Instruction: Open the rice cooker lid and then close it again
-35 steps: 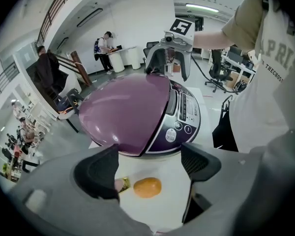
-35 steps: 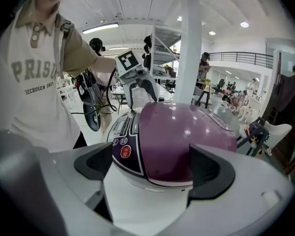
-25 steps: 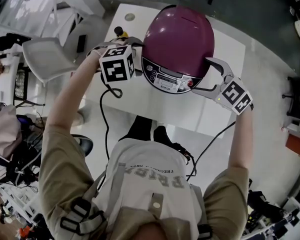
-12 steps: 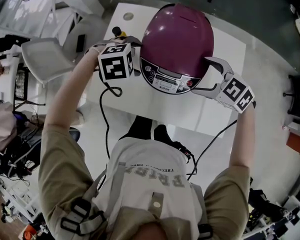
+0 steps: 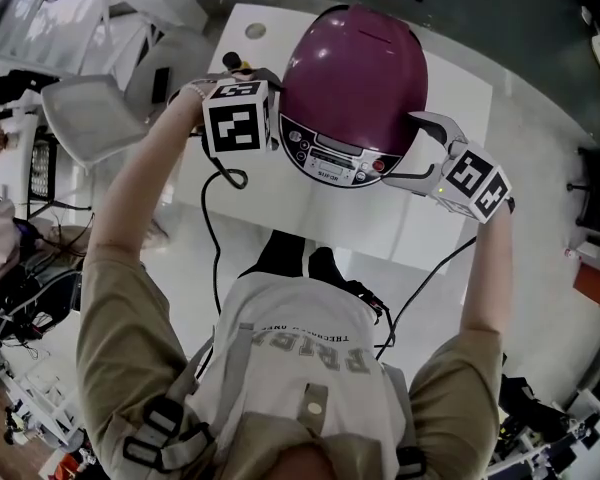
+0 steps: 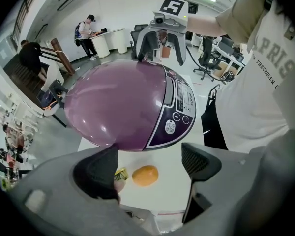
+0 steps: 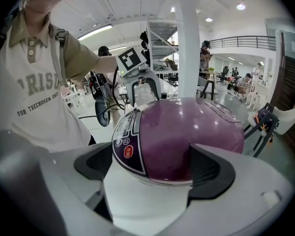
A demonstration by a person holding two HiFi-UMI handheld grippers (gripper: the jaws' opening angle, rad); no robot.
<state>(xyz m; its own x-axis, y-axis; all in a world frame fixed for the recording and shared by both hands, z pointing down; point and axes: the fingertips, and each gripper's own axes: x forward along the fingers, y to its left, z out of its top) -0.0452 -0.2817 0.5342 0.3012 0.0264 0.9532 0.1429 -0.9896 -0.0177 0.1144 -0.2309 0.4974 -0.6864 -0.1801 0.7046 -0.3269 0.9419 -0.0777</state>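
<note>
The purple rice cooker (image 5: 355,78) stands on the white table (image 5: 310,218) with its lid down and its control panel (image 5: 335,158) facing the person. My left gripper (image 5: 265,93) is open at the cooker's left side; in the left gripper view the cooker (image 6: 118,104) fills the space ahead of the spread left gripper (image 6: 150,161). My right gripper (image 5: 417,150) is open at the cooker's right side, one jaw toward the back and one toward the front. From the right gripper view the cooker (image 7: 187,132) sits just beyond the right gripper (image 7: 152,166). Neither gripper holds anything.
A small orange object (image 6: 145,176) and a yellow-labelled item (image 6: 120,174) lie on the table beside the cooker's left. A white chair (image 5: 90,113) stands left of the table. Cables hang off the table's front edge. People stand in the room beyond.
The left gripper has shifted slightly up and closer to the cooker's left side. The right gripper has barely moved. The lid stays down.
</note>
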